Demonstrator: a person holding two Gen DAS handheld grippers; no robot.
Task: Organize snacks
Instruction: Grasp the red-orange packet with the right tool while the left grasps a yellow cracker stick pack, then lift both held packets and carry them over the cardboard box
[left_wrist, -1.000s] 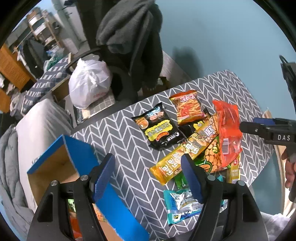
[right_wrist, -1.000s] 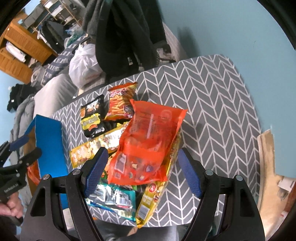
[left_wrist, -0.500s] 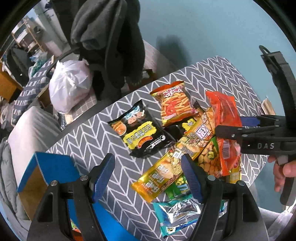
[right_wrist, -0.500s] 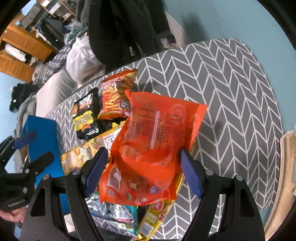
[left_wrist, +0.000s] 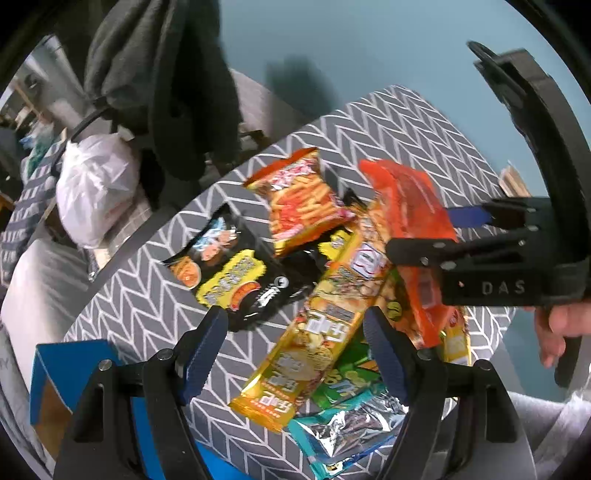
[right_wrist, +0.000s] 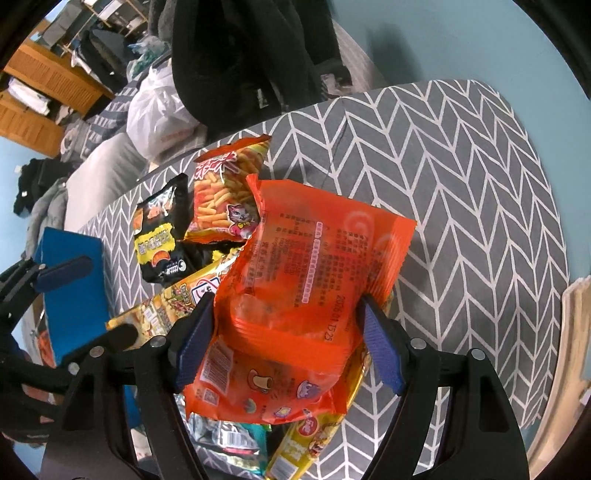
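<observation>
A pile of snack packets lies on the chevron-cloth table (right_wrist: 461, 184). On top is an orange bag (right_wrist: 317, 266), and my right gripper (right_wrist: 284, 310) is closing on it. Both pads touch the bag's sides, and it creases between them. In the left wrist view the same gripper (left_wrist: 436, 232) reaches over the orange bag (left_wrist: 406, 199). My left gripper (left_wrist: 291, 325) hangs above a long yellow packet (left_wrist: 314, 339) with its jaws opening and gripping nothing. A black packet (left_wrist: 229, 273) and a red stick-snack bag (left_wrist: 299, 199) lie further back.
A blue open box (left_wrist: 66, 365) stands at the table's left end. Green (left_wrist: 343, 376) and teal-silver (left_wrist: 347, 432) packets lie near the front edge. Behind the table are a chair draped in dark clothes (left_wrist: 166, 92) and a white plastic bag (left_wrist: 96, 192). A hand (left_wrist: 561, 325) holds the right gripper.
Both grippers sank toward the pile. The left one drifted right, from over the blue box to over the yellow packet. The orange bag now sits bunched between the right fingers.
</observation>
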